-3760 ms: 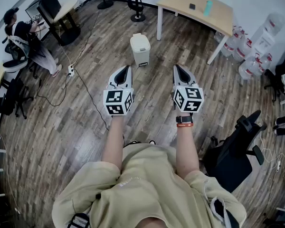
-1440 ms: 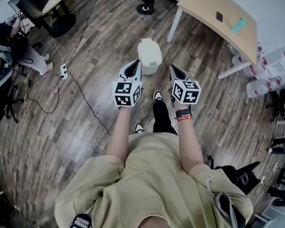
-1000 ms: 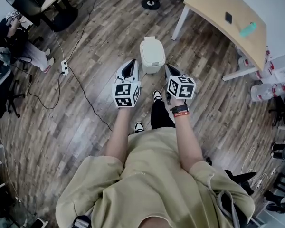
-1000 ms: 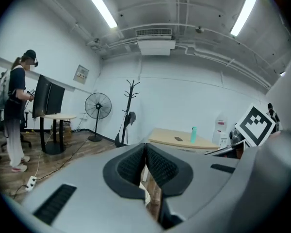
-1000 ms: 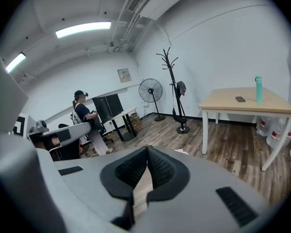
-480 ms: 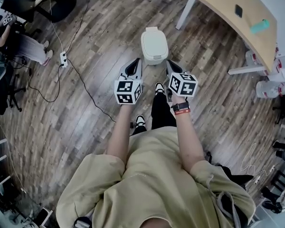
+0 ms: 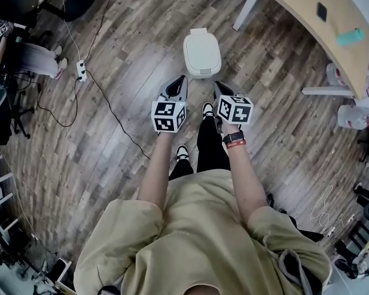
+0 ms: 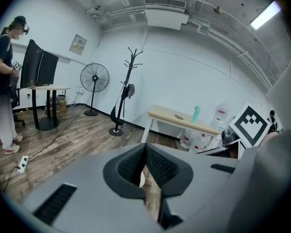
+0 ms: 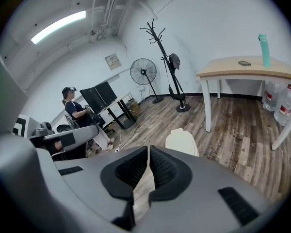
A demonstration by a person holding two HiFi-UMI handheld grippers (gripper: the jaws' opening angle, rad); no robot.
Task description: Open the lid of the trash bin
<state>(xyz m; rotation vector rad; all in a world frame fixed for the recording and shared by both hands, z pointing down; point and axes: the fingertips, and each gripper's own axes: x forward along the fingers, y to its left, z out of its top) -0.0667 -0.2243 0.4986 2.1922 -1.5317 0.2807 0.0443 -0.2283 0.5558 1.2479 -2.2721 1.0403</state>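
Shut trash bin [image 7: 202, 55], table [image 7: 298, 8] to its right, power strip [image 7: 81, 71] far left

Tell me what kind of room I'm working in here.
Most likely an office or lab workspace: a wooden desk, a standing fan and coat rack, and the trash bin on plank flooring.

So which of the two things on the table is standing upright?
The teal bottle. The small dark object near it lies flat on the table.

Beige shirt [image 7: 190, 238], black trousers [image 7: 210, 145]
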